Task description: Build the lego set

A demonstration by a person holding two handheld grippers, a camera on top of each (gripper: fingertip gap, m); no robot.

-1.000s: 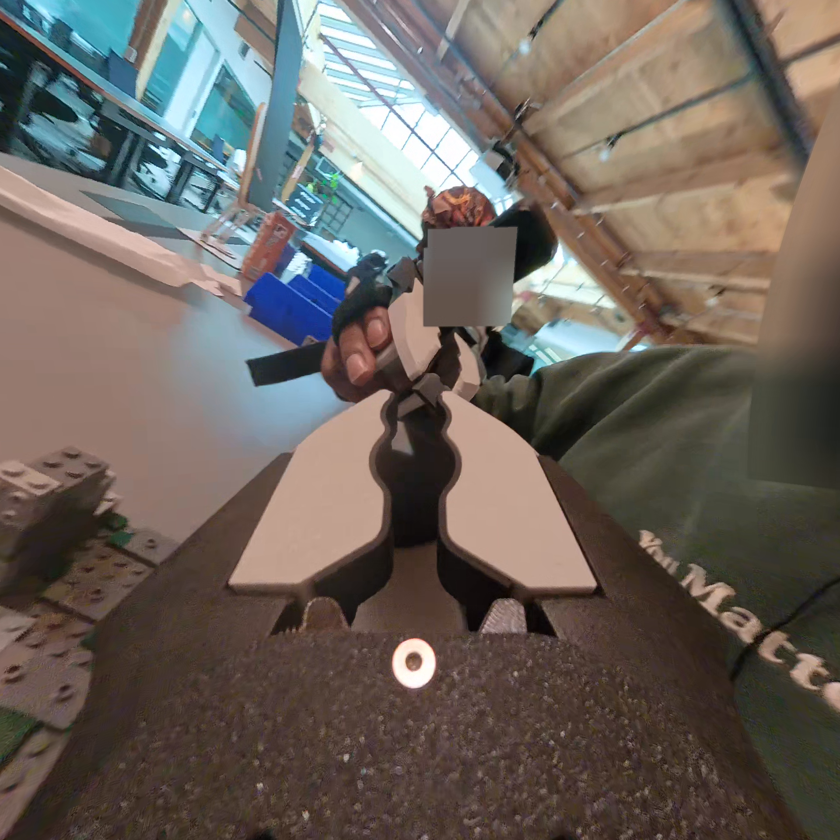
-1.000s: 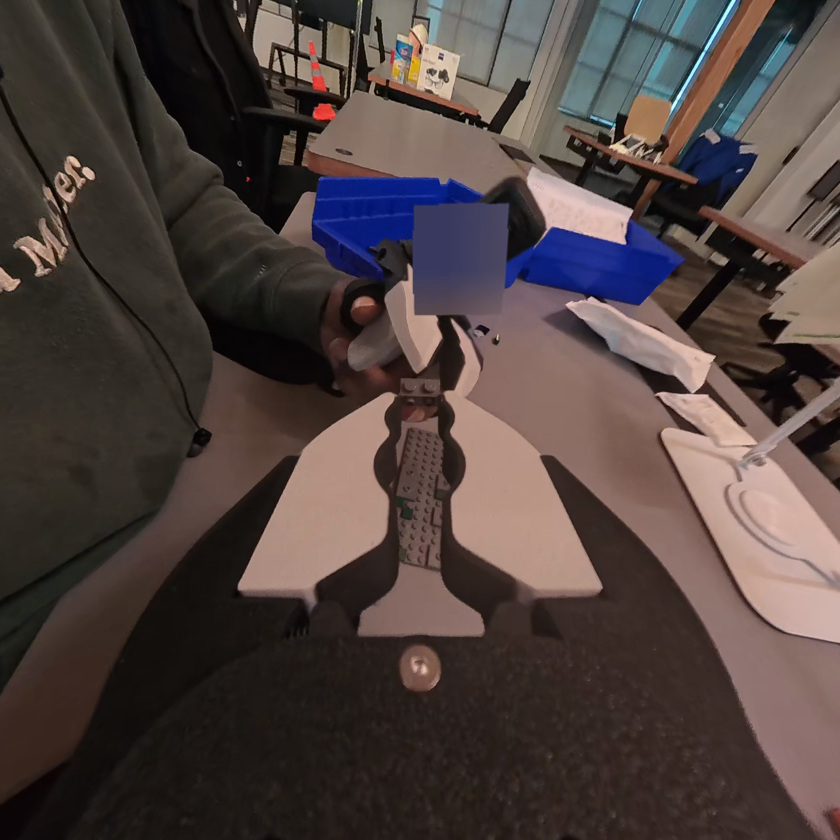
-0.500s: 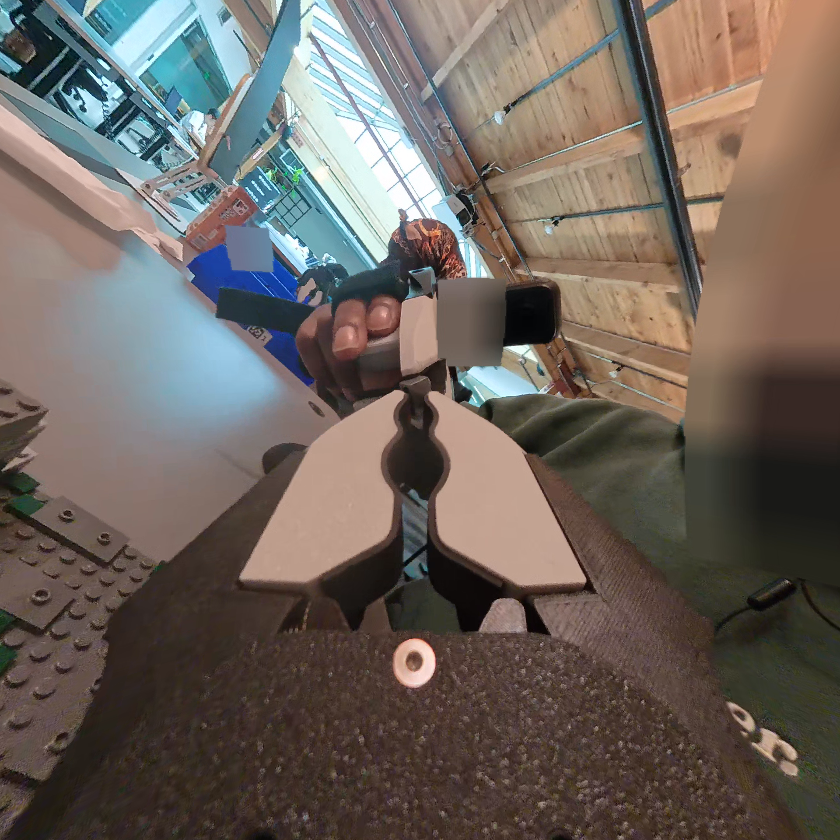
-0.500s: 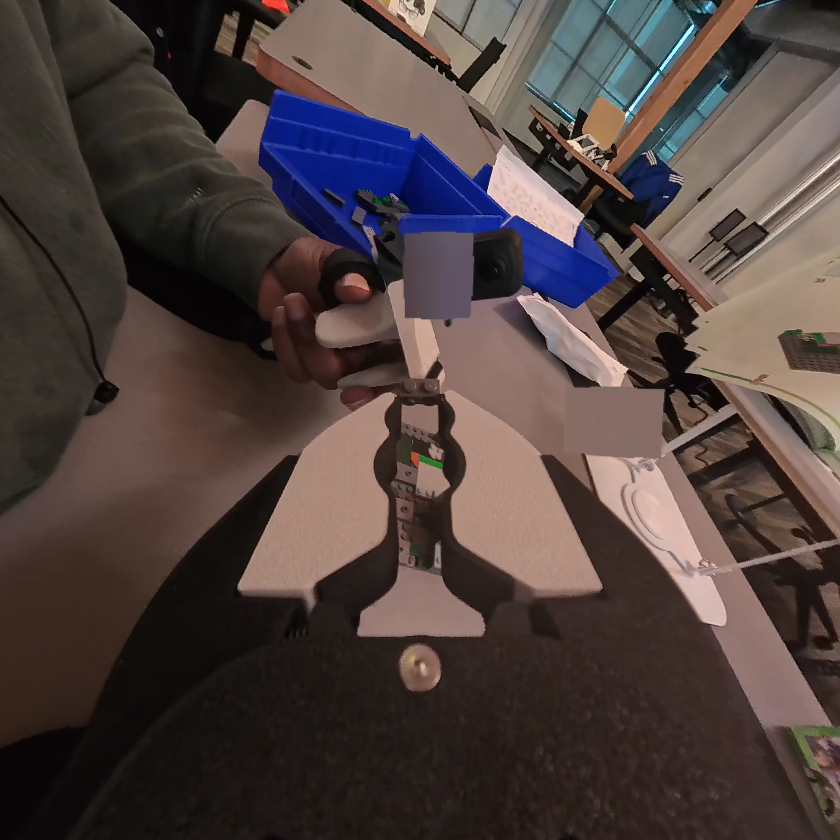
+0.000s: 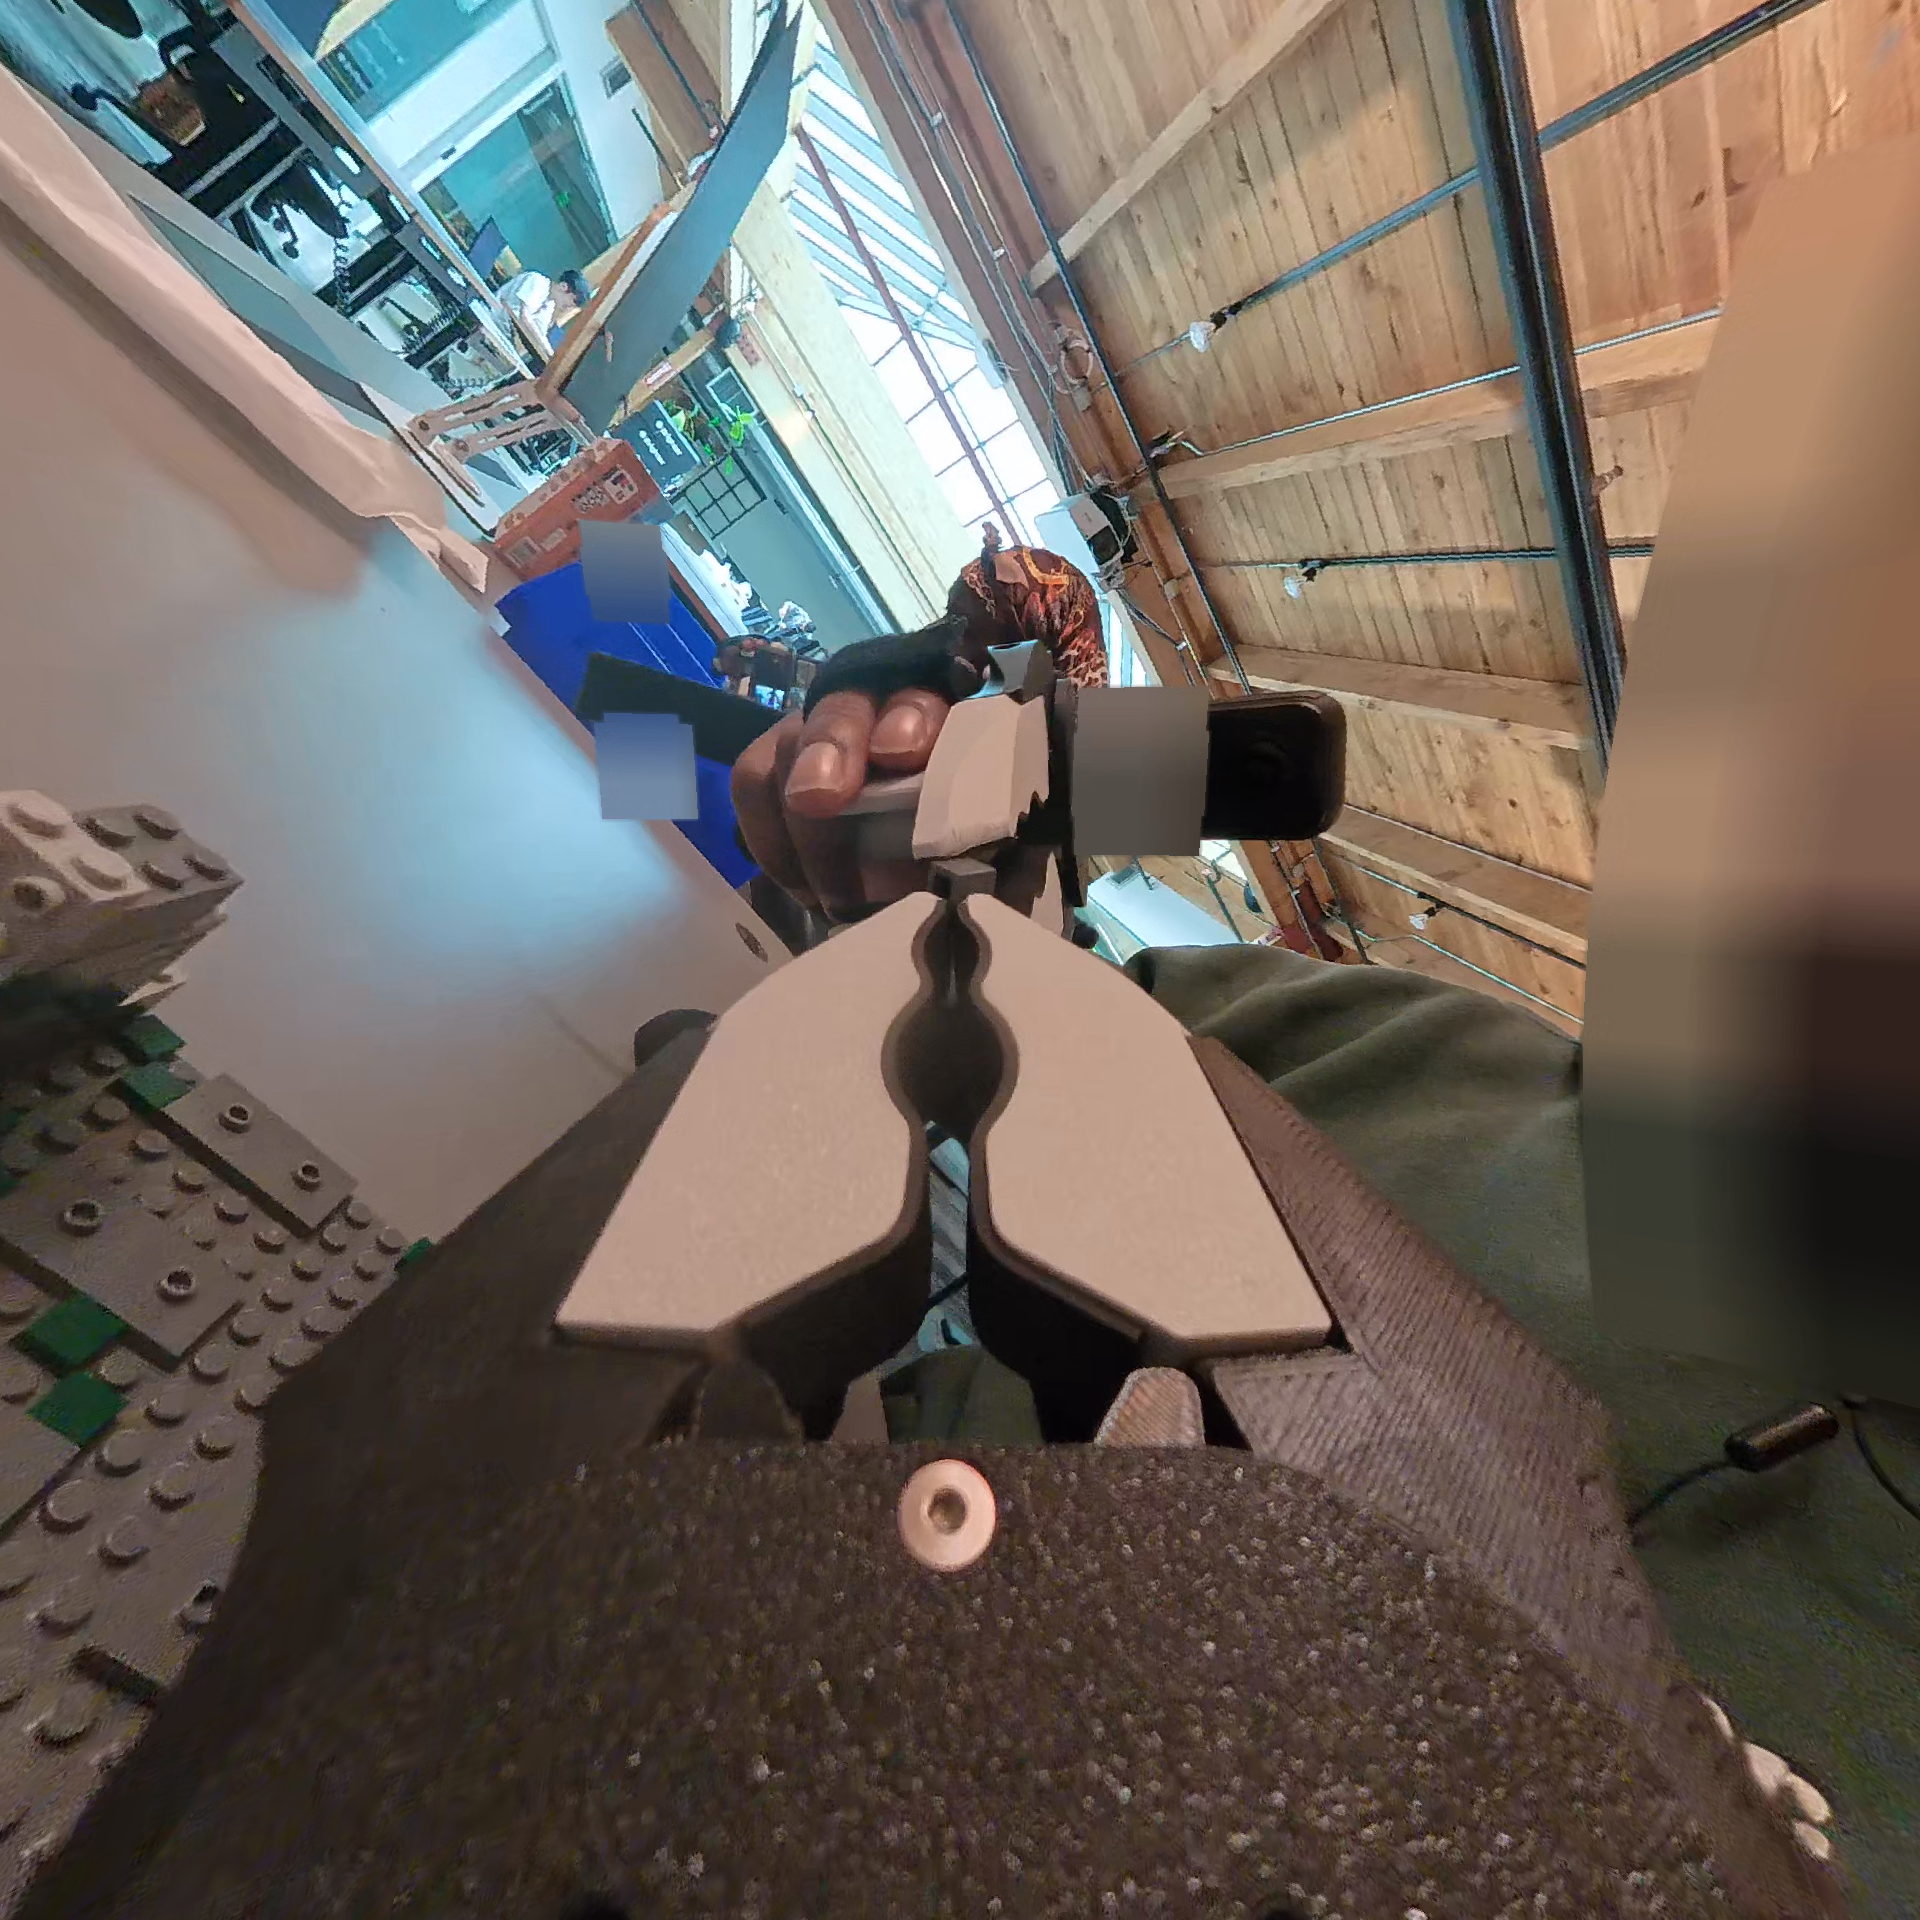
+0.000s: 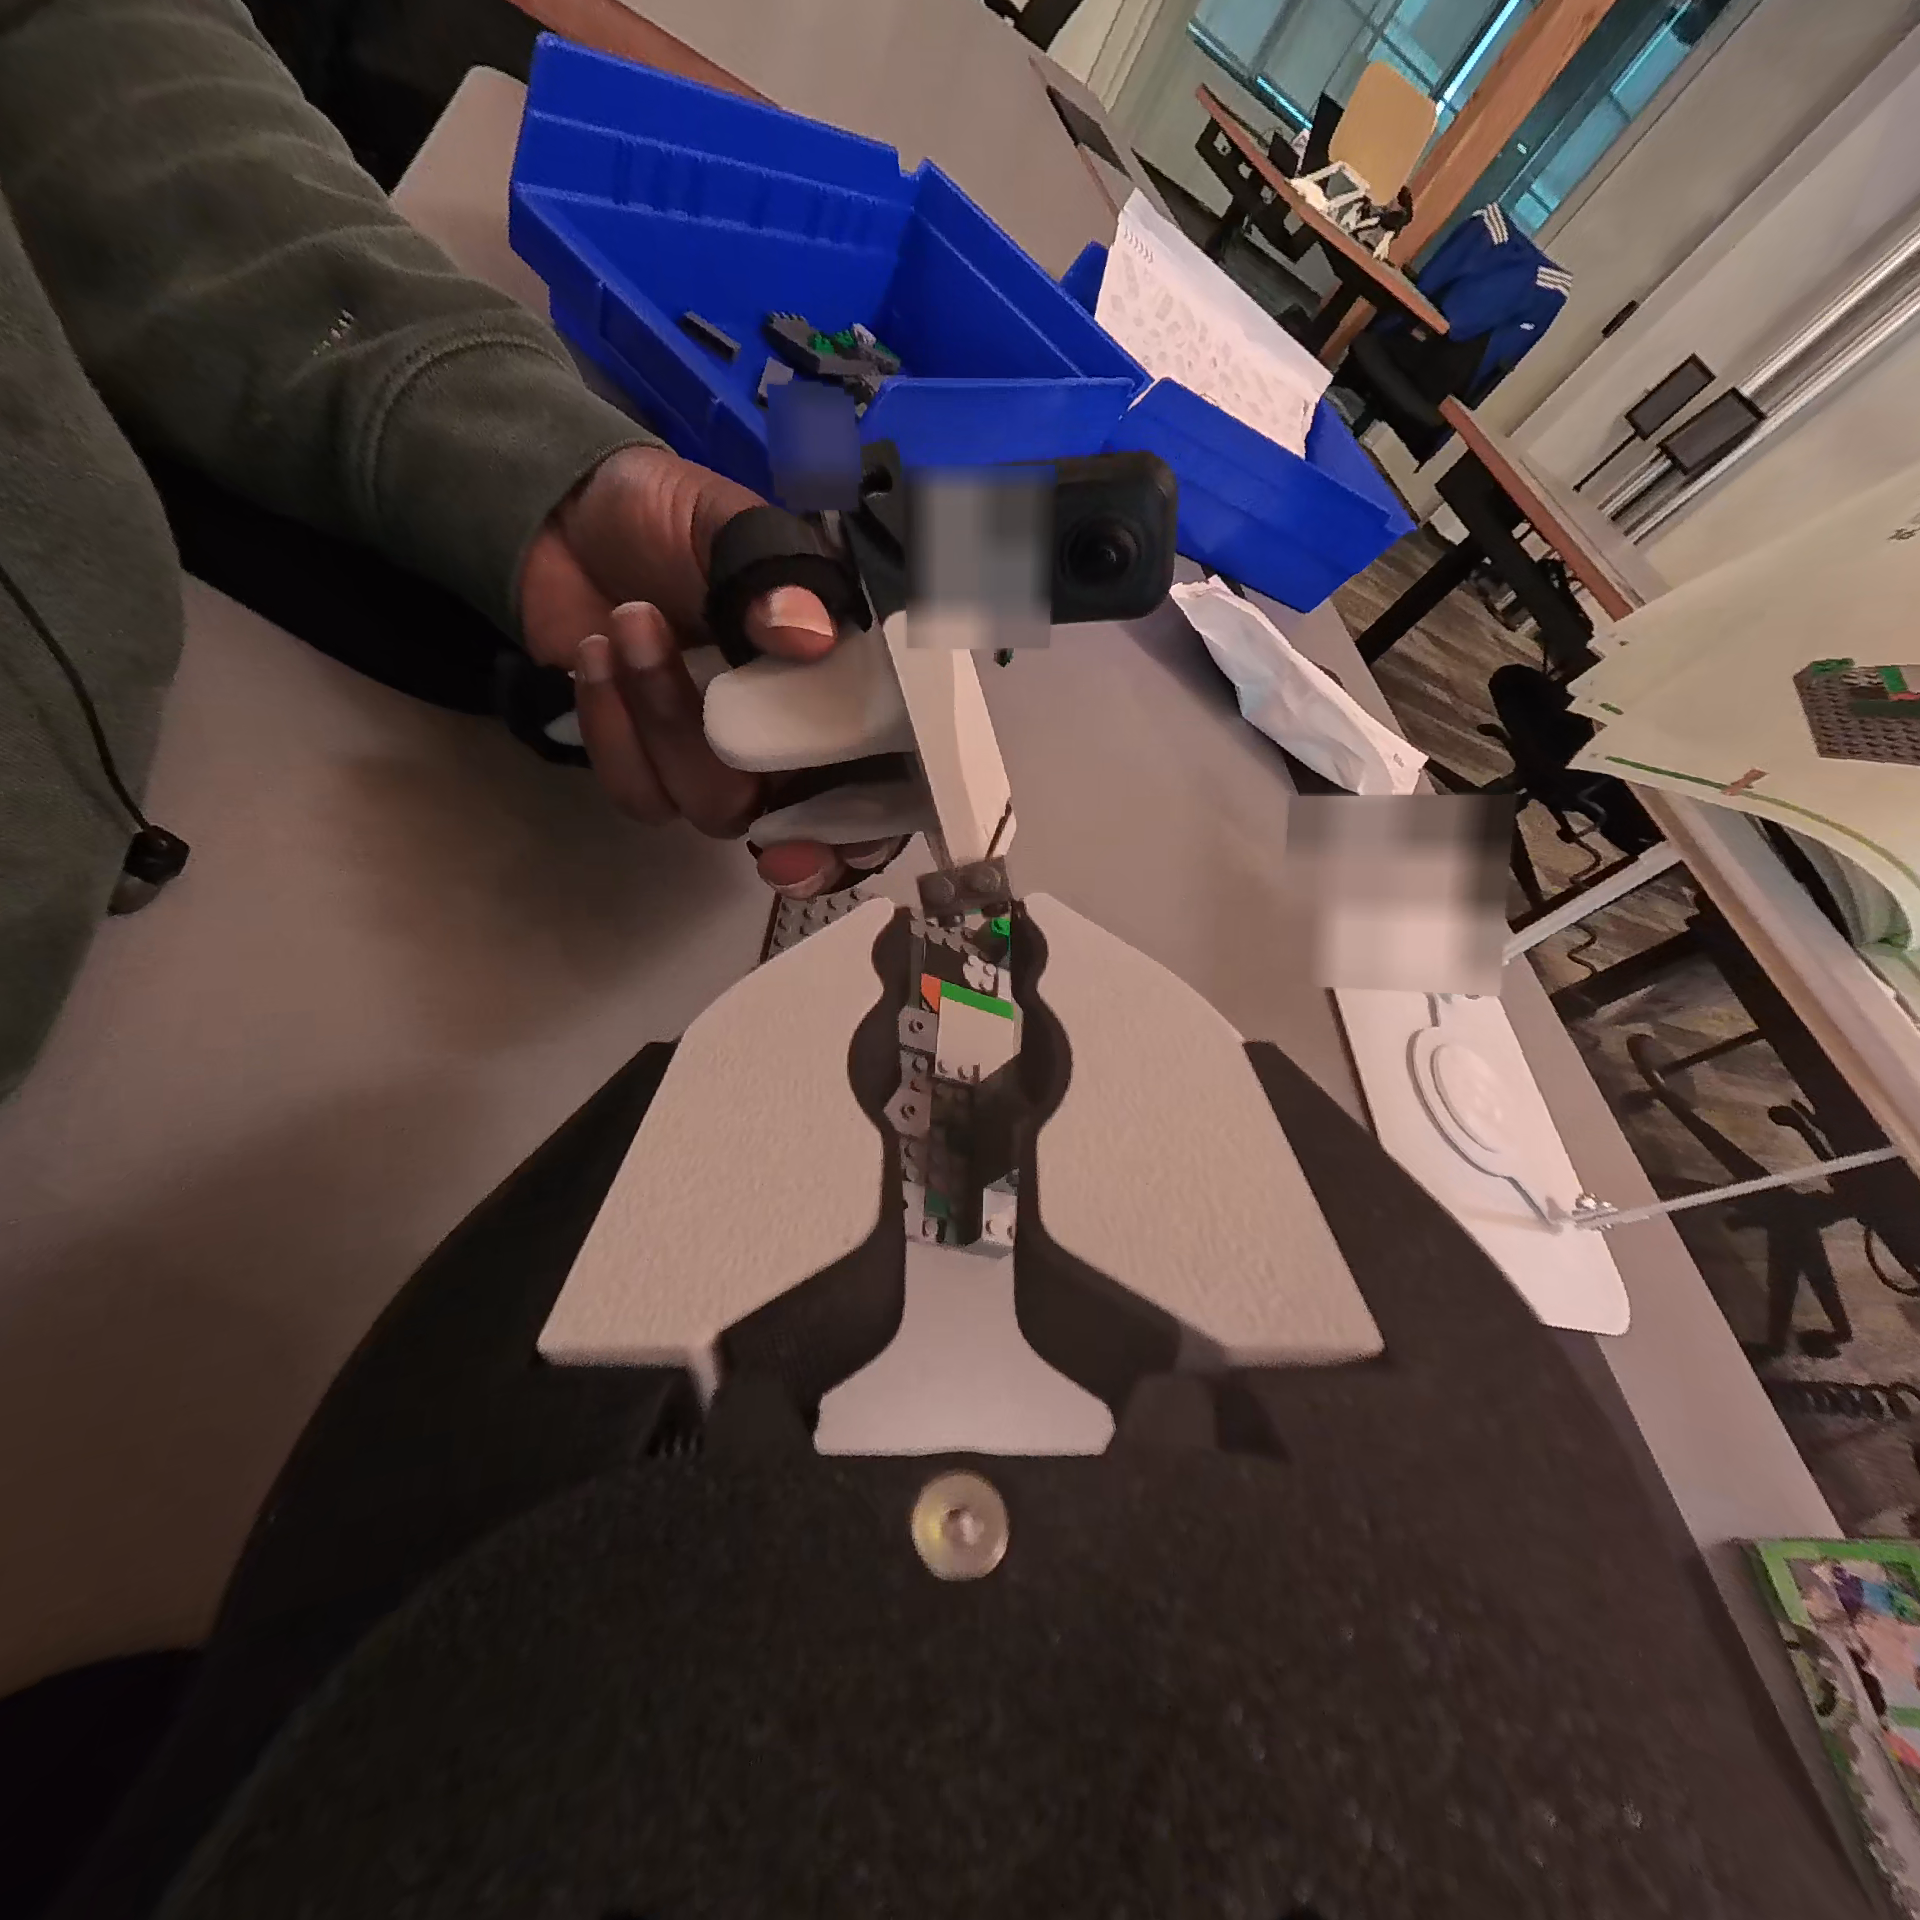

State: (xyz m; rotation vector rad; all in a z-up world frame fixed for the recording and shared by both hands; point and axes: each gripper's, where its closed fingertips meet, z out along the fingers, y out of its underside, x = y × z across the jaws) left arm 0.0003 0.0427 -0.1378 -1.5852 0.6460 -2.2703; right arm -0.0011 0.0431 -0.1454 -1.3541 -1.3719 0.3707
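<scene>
Partly built: grey model with green tiles standing on the counter, loose parts left in the blue bin, small grey plate pinched between both closed claws, right claw, left claw, not yet seated.

Matt plastic, coarse foam and bare timber at a grey workbench.

Pale matt fingers of the left gripper rise from a rough, speckled black body with a shiny metal washer; studded grey plastic Lego plates lie beside it under a planked wooden ceiling. Glossy blue plastic bins sit on the smooth grey tabletop near a crinkled white paper bag and a soft green knit sleeve.
</scene>
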